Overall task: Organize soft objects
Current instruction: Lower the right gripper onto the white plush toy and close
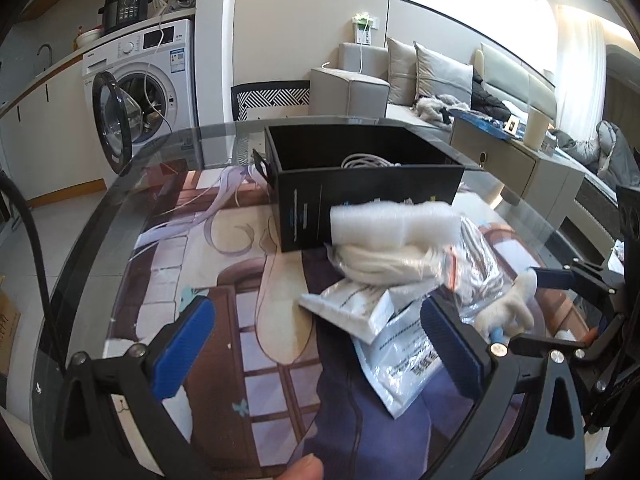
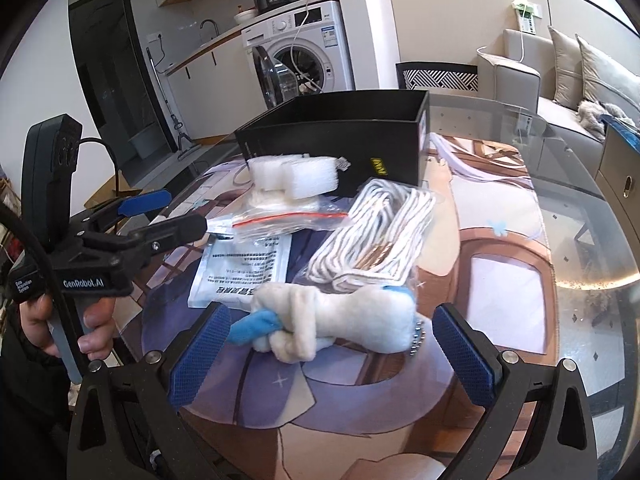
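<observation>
A white plush toy (image 2: 340,320) with a blue part and a bead chain lies on the mat between the wide-apart fingers of my open right gripper (image 2: 334,344). Behind it sit a bag of striped white cord (image 2: 380,232), a zip bag with a red seal (image 2: 280,216), a printed white packet (image 2: 244,268) and a white foam block (image 2: 296,176) against an open black box (image 2: 340,136). My left gripper (image 1: 318,348) stands open above the mat, left of the packet (image 1: 400,356). The foam (image 1: 394,222), the plush toy (image 1: 508,308) and the right gripper (image 1: 524,306) also show in the left wrist view.
The black box (image 1: 360,184) holds a grey cable (image 1: 360,160). A round glass table (image 2: 580,208) carries a printed mat. Beyond it are a washing machine (image 1: 148,88) with its door open, a patterned chair (image 1: 272,98) and a sofa (image 1: 440,76). A hand (image 2: 92,328) holds the left gripper's handle.
</observation>
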Demonstrator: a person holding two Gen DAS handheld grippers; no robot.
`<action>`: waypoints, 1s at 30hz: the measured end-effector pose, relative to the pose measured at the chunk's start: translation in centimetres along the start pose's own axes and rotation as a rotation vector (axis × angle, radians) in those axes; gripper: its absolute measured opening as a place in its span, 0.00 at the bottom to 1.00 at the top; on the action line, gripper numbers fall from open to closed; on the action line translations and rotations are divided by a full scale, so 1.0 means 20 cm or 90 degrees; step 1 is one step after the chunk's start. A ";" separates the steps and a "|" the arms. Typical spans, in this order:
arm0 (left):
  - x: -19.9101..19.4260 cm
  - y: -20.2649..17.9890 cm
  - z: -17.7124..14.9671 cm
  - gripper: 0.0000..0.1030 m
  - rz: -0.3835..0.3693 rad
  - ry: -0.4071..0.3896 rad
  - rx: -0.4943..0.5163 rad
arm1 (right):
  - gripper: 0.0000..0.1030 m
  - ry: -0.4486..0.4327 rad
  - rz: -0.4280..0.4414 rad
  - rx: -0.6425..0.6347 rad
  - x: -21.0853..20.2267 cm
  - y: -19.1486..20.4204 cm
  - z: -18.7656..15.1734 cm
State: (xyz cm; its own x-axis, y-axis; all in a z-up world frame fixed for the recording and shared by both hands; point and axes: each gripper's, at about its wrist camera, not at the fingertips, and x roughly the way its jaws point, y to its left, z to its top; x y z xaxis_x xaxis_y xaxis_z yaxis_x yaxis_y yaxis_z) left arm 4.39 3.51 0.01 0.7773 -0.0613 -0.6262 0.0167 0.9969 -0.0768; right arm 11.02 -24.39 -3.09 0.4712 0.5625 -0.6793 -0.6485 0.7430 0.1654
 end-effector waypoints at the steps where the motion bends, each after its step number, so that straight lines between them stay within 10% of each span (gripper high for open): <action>1: 0.00 0.00 0.00 1.00 0.002 0.003 0.003 | 1.00 0.003 0.001 -0.002 0.01 0.01 0.00; 30: -0.01 -0.02 -0.05 1.00 0.003 0.014 0.043 | 1.00 0.022 -0.040 -0.017 0.09 0.06 0.00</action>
State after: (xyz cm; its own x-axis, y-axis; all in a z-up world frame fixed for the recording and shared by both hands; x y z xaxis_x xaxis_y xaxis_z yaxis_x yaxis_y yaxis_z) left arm 3.68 3.12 -0.66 0.7632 -0.0576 -0.6436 0.0566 0.9982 -0.0221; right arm 11.10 -22.52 -4.10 0.4912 0.5023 -0.7117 -0.6339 0.7664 0.1035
